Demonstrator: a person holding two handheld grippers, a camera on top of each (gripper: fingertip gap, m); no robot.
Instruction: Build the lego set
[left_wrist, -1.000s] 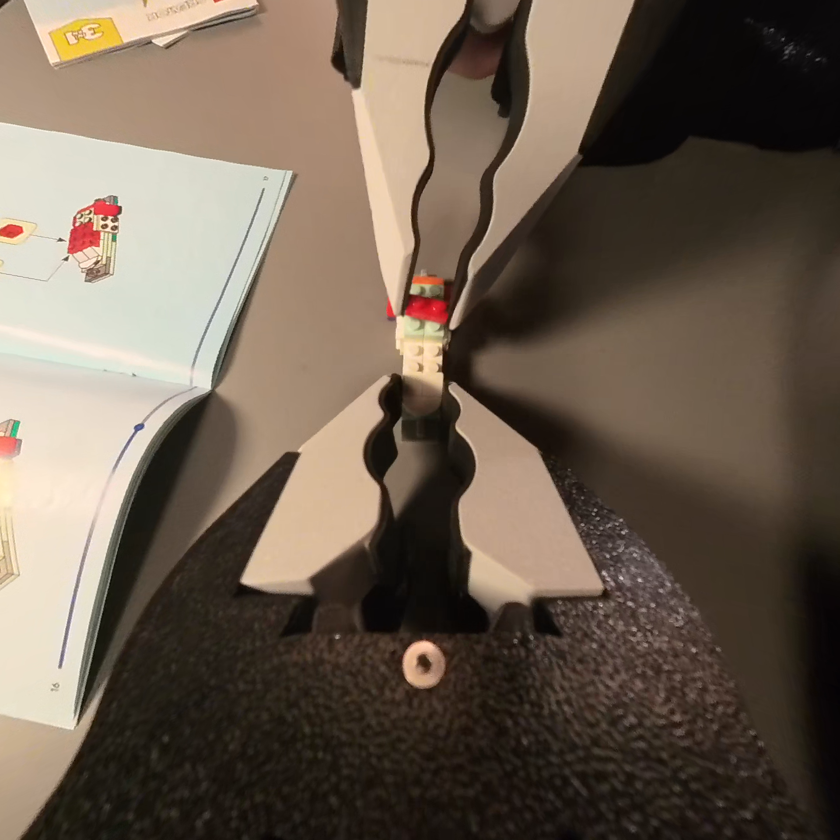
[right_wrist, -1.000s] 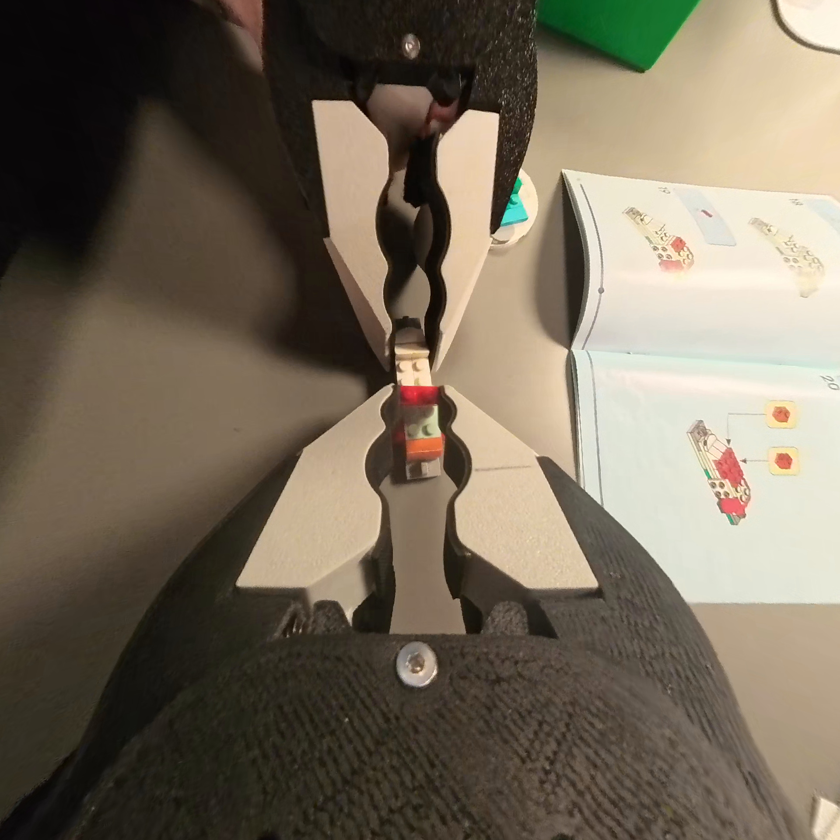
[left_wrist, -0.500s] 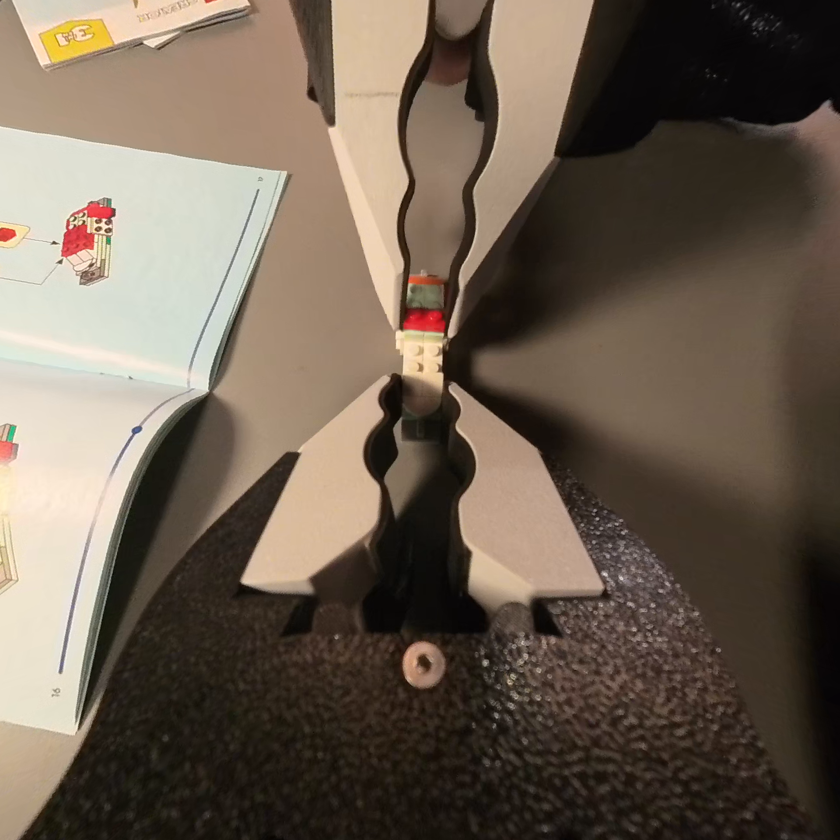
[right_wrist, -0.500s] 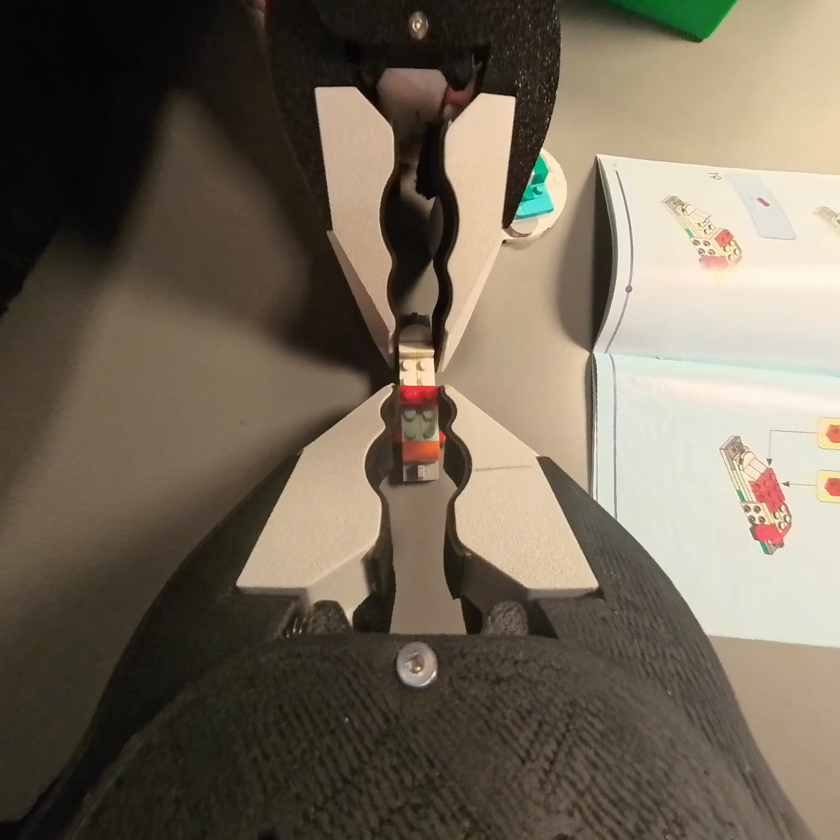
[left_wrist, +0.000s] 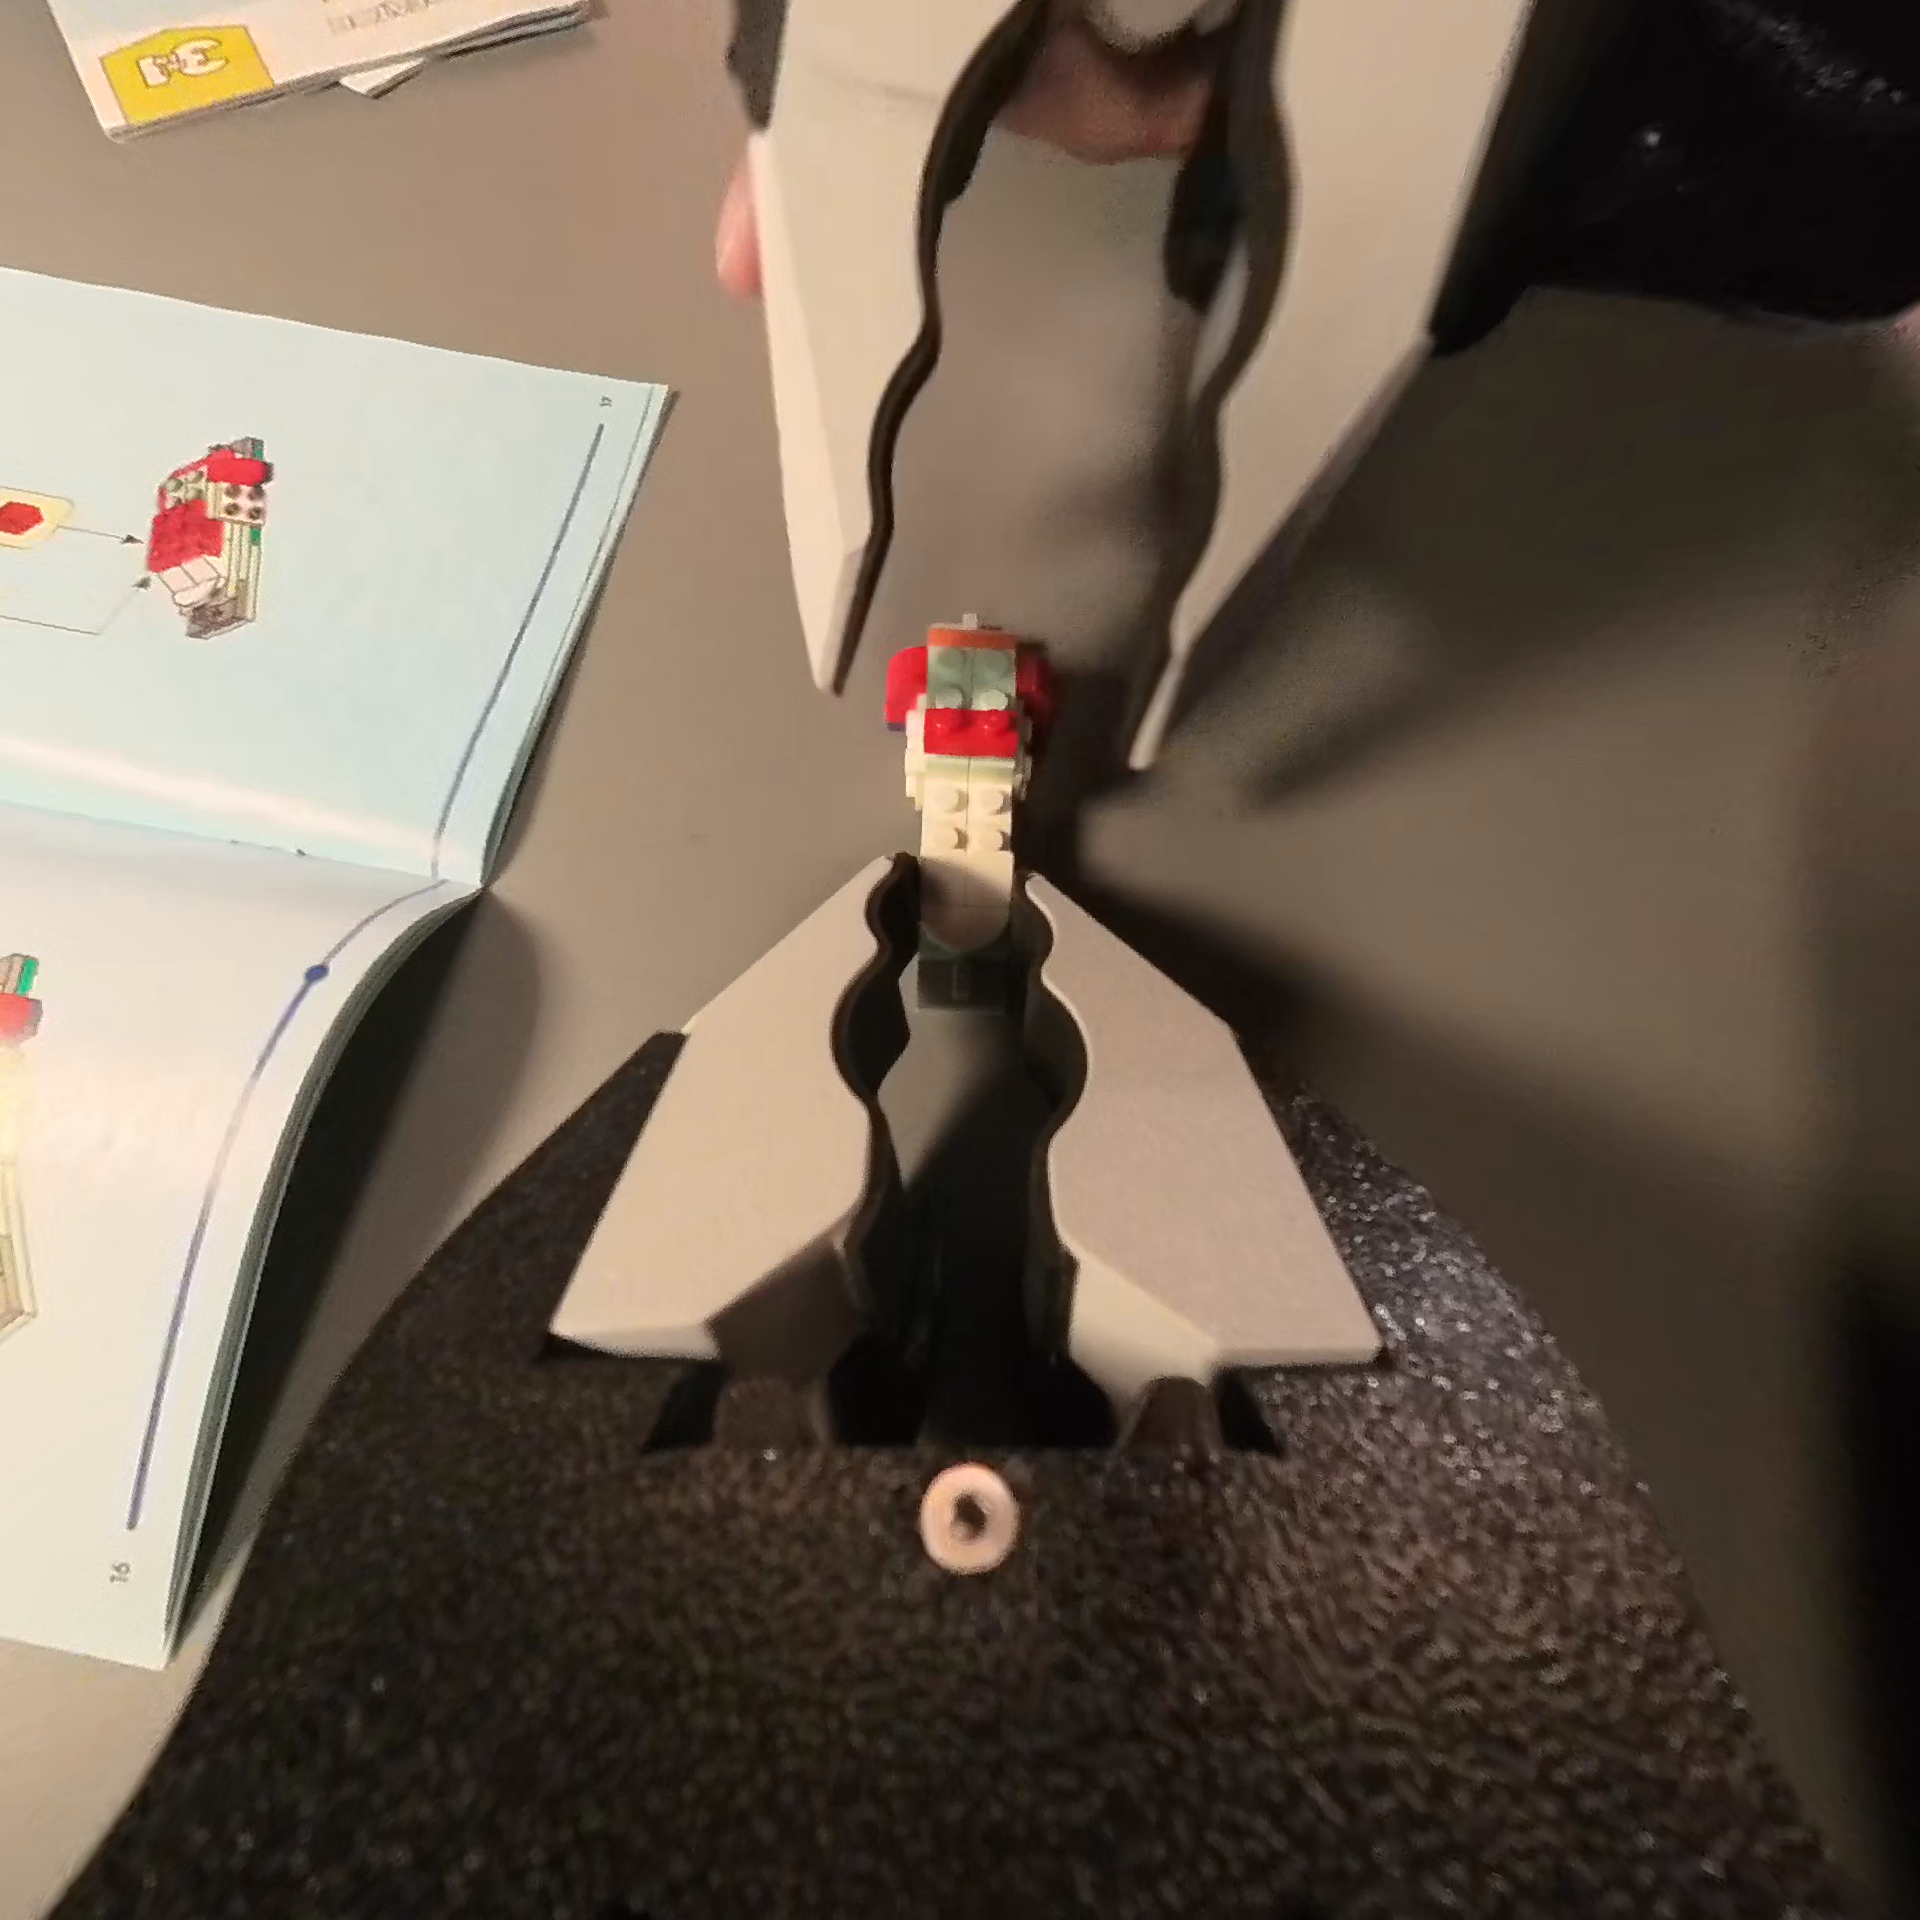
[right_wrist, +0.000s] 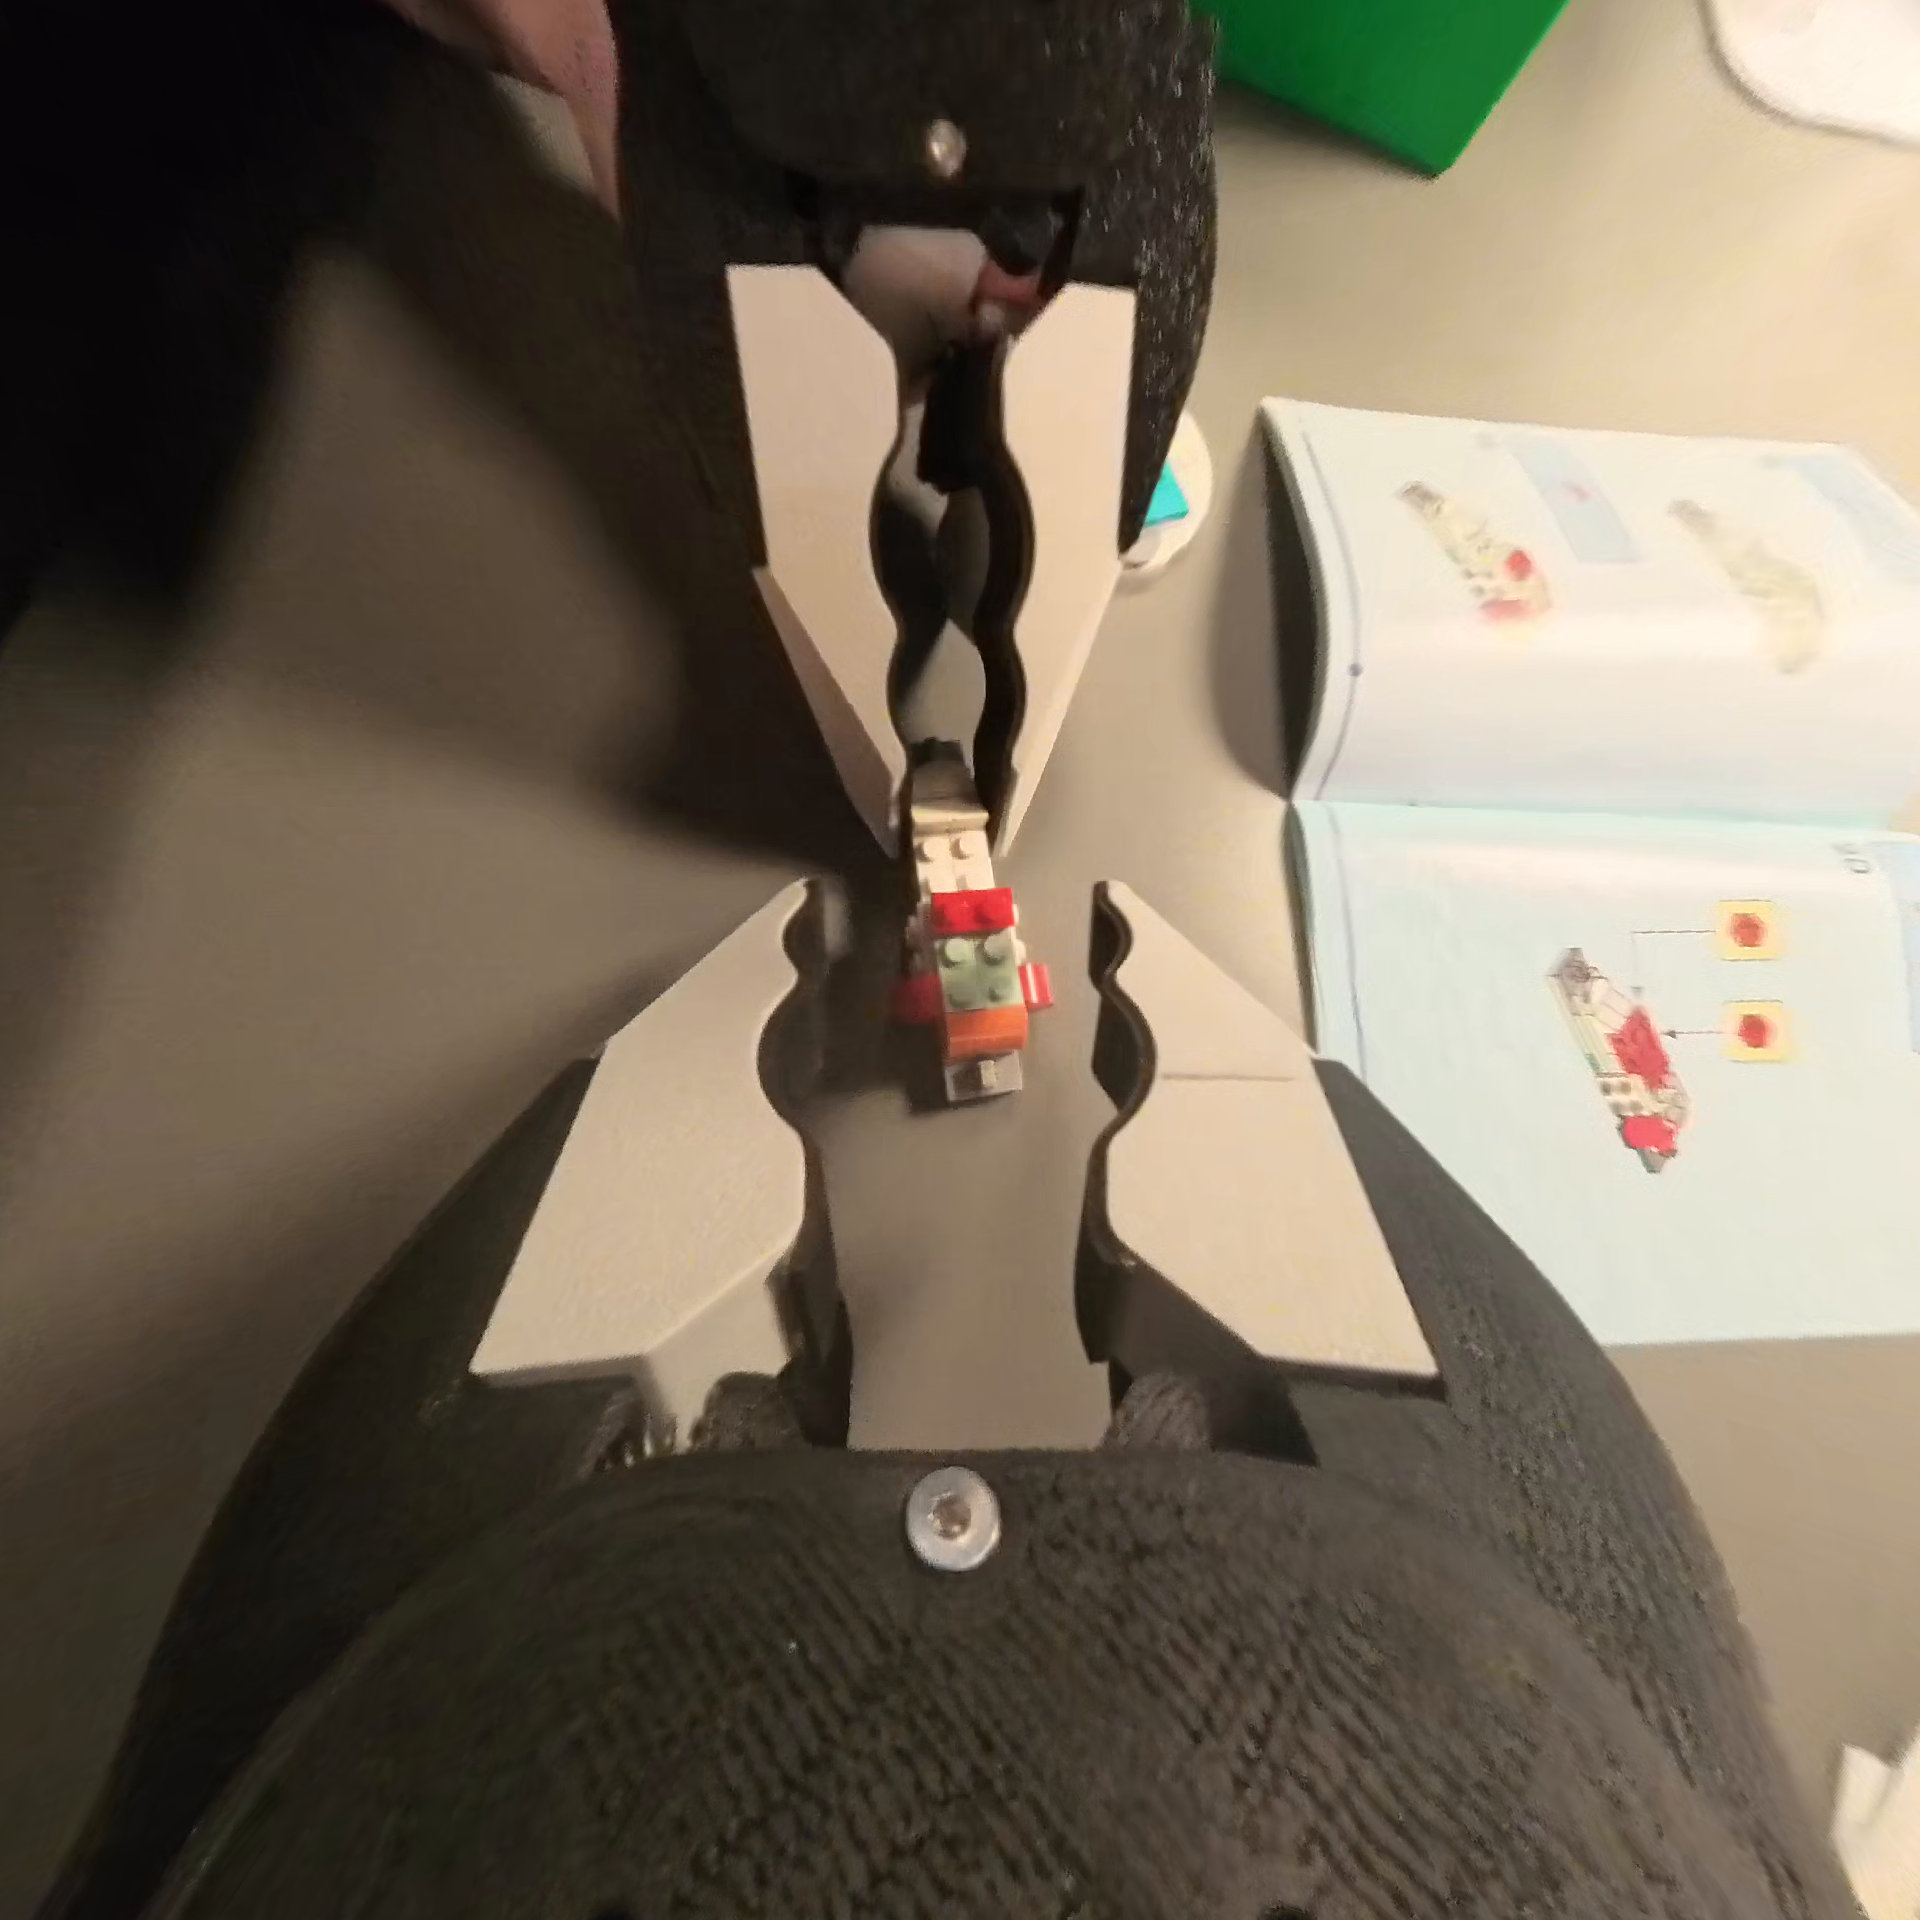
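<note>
left tongs (left_wrist: 961, 883): clenched on studded cream-red lego model (left_wrist: 966, 748) | right tongs (right_wrist: 951, 904): released, wavy grey fingers spread | matte grey counter (left_wrist: 1507, 727)

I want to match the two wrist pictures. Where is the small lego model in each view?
Left wrist view: lego model at centre, its white end clamped in the left gripper.
Right wrist view: at centre, between the open right gripper fingers, not touched.
Shared landmark: the open instruction booklet.

left gripper (left_wrist: 961, 883) clamps lego model (left_wrist: 966, 790) | right gripper (left_wrist: 982, 717) spread beyond it | open booklet (left_wrist: 312, 644) left
</note>
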